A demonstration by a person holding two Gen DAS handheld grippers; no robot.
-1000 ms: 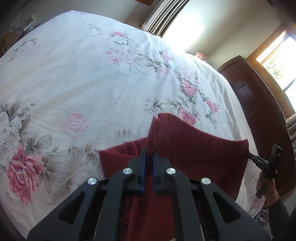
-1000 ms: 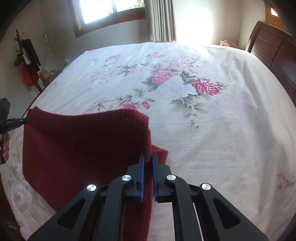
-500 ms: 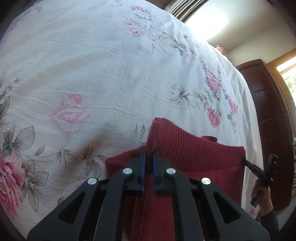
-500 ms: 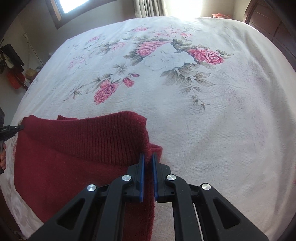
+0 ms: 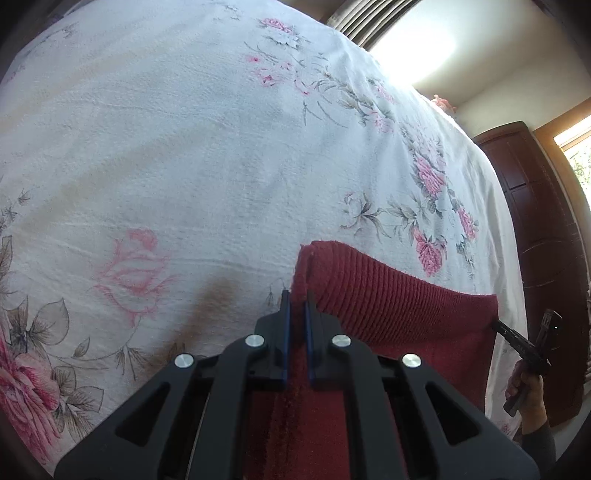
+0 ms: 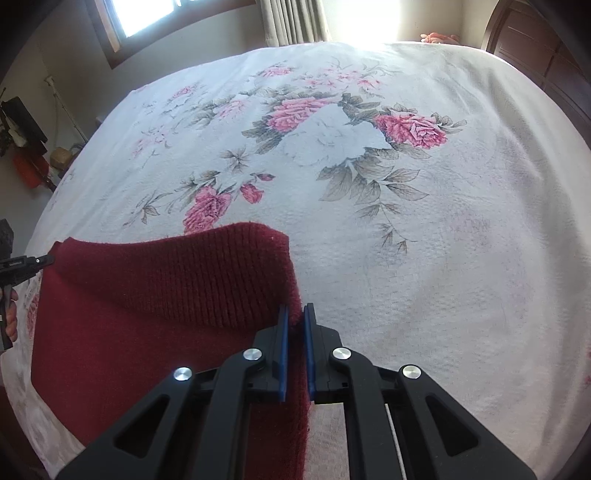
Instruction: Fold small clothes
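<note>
Left wrist view: the left gripper (image 5: pixel 296 303) pinches a corner of the dark red ribbed knit garment (image 5: pixel 399 306) above the white floral bedspread (image 5: pixel 184 166).

Right wrist view: the right gripper (image 6: pixel 294 318) clamps the opposite corner. Both corners should travel level, keeping the edge taut.

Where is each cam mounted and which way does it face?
Left wrist: on the left gripper, facing across the floral bedspread toward a dark wooden headboard; its fingers clamp the red knit garment; the right gripper and hand show.
Right wrist: on the right gripper, facing a window; the left gripper shows at left.
Shared: garment, bedspread, each other's gripper.
</note>
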